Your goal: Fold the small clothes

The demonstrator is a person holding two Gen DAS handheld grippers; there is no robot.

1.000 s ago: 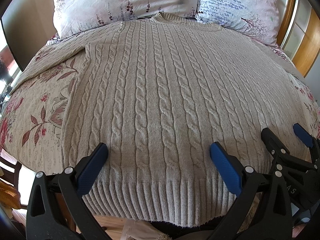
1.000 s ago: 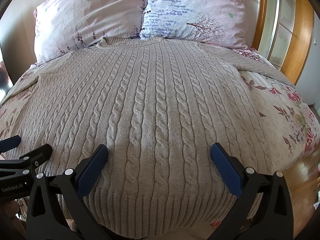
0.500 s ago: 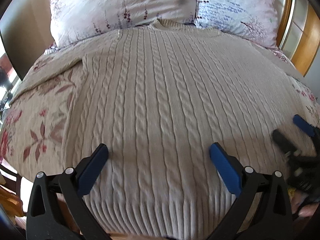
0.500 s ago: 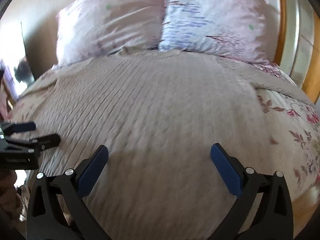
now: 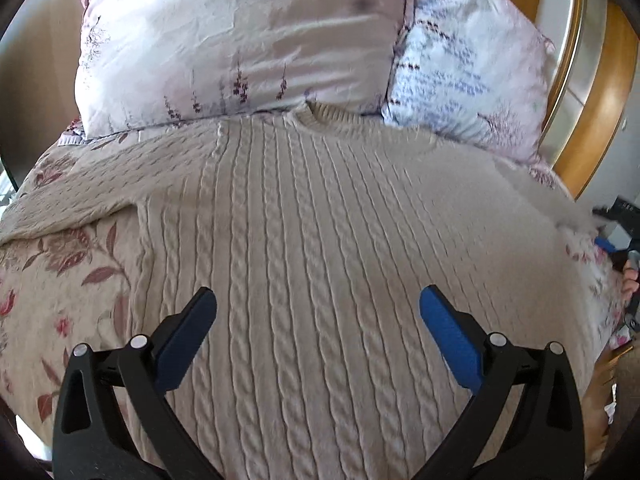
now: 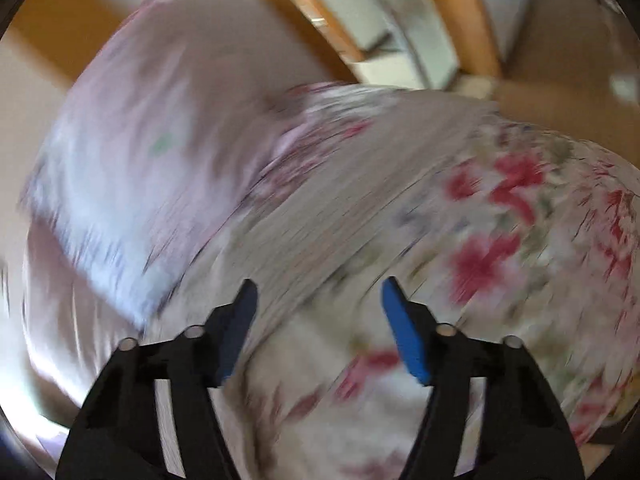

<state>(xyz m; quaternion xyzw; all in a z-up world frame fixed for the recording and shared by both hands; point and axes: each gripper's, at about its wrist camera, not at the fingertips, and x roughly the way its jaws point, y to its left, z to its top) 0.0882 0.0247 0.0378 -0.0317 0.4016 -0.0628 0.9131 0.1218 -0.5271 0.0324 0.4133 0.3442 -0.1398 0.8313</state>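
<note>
Beige cable-knit sweater [image 5: 320, 240] flat on floral bedspread [image 5: 60, 272], no readable writing; left gripper [image 5: 318, 312] jaws apart above; right gripper [image 6: 316, 304] jaws closing, nothing between.

The left gripper [image 5: 318, 312] points forward and downward, its two black arms spread wide and its blue pads [image 5: 450, 338] far apart, with nothing clamped between them. The pads hang level with each other, the frame upright in its own view.

The right gripper [image 6: 316, 308] also tips downward, its view heavily blurred and rolled to one side. Its jaws are closing, the blue pads [image 6: 404, 336] standing at a middling gap with nothing pinched between them. In the left wrist view it appears only as a sliver at the far right edge, where the fingers [image 5: 631, 280] of the person's hand wrap its dark body.
</note>
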